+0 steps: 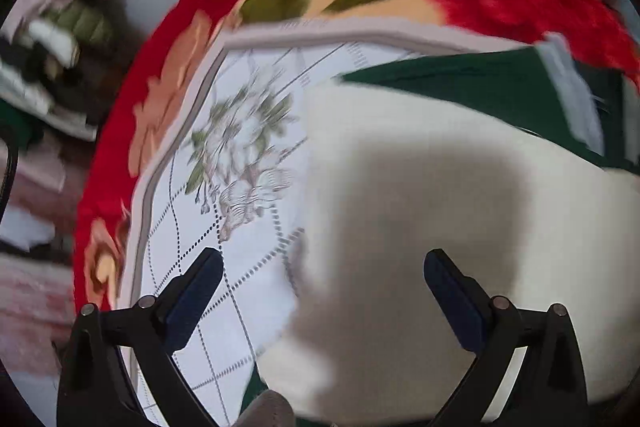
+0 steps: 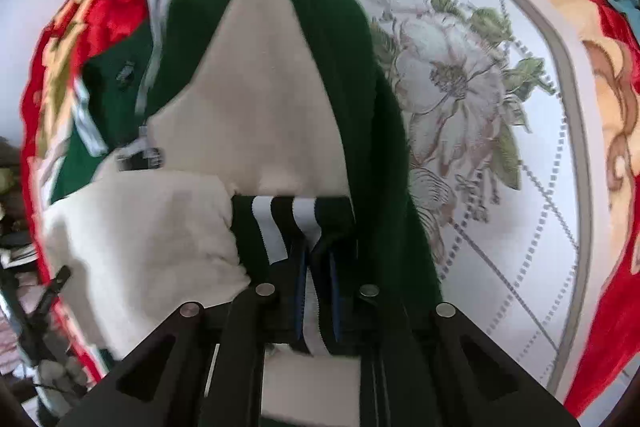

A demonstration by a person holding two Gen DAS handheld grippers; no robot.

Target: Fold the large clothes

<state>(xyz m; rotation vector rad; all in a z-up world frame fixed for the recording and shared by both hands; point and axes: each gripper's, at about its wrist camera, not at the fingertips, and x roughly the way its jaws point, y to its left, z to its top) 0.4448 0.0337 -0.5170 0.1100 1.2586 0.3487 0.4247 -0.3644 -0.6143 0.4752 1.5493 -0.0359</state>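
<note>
Right gripper clamps jacket hem; left gripper spread.

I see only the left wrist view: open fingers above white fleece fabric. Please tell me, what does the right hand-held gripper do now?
Observer: The right hand-held gripper is shut on the striped green, white and black ribbed hem of the green jacket with white fleece lining.
Operator: Is the jacket lying flat?
Observer: No. From the clamped hem, the green outer fabric runs up over the white lining like a ridge.
Operator: What lies right of it?
Observer: The white quilted bedspread with a printed flower, bare there.
</note>
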